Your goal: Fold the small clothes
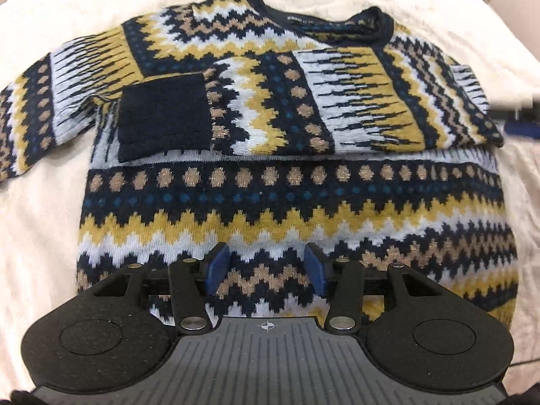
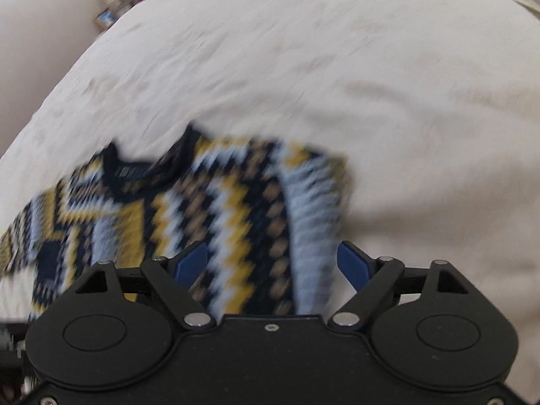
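A small knitted sweater (image 1: 290, 202) in navy, mustard, tan and pale blue zigzags lies flat on a cream blanket (image 1: 101, 10), collar at the far side. One sleeve with a navy cuff (image 1: 162, 118) is folded across the chest; the other sleeve lies spread to the left. My left gripper (image 1: 266, 270) is open and empty, hovering over the sweater's hem. The right wrist view is blurred; it shows the sweater (image 2: 202, 209) from the shoulder side. My right gripper (image 2: 271, 263) is open and empty above the folded sleeve edge.
The cream blanket (image 2: 337, 67) covers the whole surface around the sweater. Small cluttered items (image 2: 118, 10) sit beyond the far left edge in the right wrist view. A dark blue object (image 1: 523, 128) shows at the right edge in the left wrist view.
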Demonstrator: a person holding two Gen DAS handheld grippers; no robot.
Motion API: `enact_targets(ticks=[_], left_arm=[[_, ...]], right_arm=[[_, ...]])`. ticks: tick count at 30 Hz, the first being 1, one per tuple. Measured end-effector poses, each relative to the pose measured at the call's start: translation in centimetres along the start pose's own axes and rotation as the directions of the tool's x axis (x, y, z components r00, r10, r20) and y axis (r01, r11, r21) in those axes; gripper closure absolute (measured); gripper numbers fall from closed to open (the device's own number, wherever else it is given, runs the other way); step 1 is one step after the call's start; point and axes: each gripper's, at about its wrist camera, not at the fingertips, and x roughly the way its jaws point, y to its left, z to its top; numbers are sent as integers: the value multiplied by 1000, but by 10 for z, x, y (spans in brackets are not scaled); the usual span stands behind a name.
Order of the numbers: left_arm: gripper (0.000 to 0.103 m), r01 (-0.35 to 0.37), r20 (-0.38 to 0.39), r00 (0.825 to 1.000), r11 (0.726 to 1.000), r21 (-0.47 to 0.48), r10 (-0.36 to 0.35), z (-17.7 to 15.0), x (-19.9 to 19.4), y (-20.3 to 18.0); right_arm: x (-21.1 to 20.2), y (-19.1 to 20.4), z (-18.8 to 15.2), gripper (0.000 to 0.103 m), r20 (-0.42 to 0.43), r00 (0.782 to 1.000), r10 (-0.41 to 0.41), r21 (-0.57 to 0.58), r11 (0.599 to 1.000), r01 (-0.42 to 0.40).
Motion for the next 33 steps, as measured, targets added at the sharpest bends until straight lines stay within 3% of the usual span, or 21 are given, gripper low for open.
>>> enact_targets(ticks=[4, 9, 11, 14, 17, 22, 33], left_arm=[[52, -1, -9, 1000, 1000, -4, 1, -14, 0, -1], [45, -4, -17, 1000, 999, -38, 3, -26, 2, -1], [40, 12, -16, 1000, 998, -67, -13, -28, 2, 3], [10, 71, -11, 997, 993, -91, -73, -31, 0, 8], [9, 73, 6, 997, 993, -96, -73, -36, -6, 10], [9, 90, 102, 992, 989, -121, -78, -41, -34, 29], [9, 106, 271, 961, 982, -156, -60, -26, -83, 120]], right_arm=[[2, 7, -42, 17, -99, 994, 38, -9, 999, -39], [6, 13, -90, 15, -210, 977, -37, -105, 994, 15], [0, 13, -97, 13, -205, 978, -35, -109, 994, 13], [-8, 14, -97, 12, -190, 981, -33, -108, 994, 13], [-15, 14, -96, 4, -160, 987, -7, -72, 997, -5], [-32, 30, -94, 0, -93, 995, 41, -54, 998, -46], [-56, 88, -80, 0, 31, 998, 54, -22, 998, -53]])
